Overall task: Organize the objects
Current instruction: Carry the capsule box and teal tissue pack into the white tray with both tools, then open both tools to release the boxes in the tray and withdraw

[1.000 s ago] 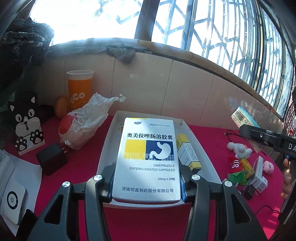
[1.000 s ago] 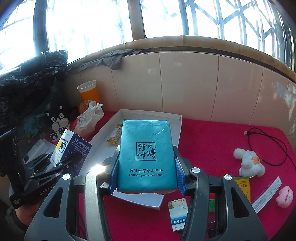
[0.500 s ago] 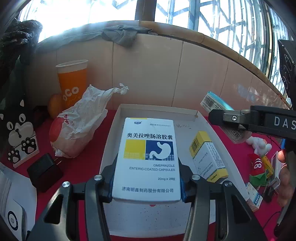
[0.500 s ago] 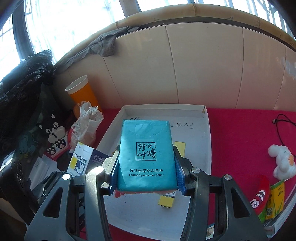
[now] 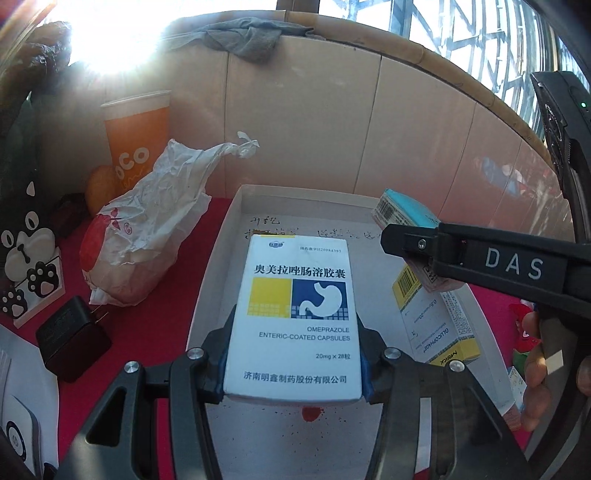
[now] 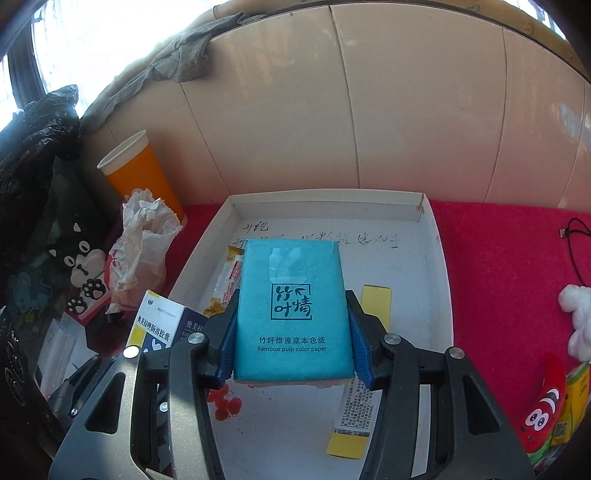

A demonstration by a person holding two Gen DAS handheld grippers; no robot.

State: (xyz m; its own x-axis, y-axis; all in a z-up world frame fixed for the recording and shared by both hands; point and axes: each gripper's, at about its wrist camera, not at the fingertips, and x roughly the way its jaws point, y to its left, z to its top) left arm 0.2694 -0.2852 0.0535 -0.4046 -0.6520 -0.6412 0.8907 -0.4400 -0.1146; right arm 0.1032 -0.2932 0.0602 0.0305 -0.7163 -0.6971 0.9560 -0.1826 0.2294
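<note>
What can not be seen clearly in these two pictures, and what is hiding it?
- Left wrist view: the yellow and white box in the white tray is partly covered by the right gripper.
- Right wrist view: the tissue pack hides the middle of that box and part of the snack wrapper.
- Both views: the handwriting on the tray floor is too faint to read.
- Left wrist view: glare washes out the window.

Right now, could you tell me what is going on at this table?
A person is sorting small items into a white tray with a claw in each hand. The left claw grips a white omeprazole box over the tray. The right claw has a blue tissue pack between its jaws, which are opening, also over the tray. A yellow medicine box and a snack bar already lie inside.
</note>
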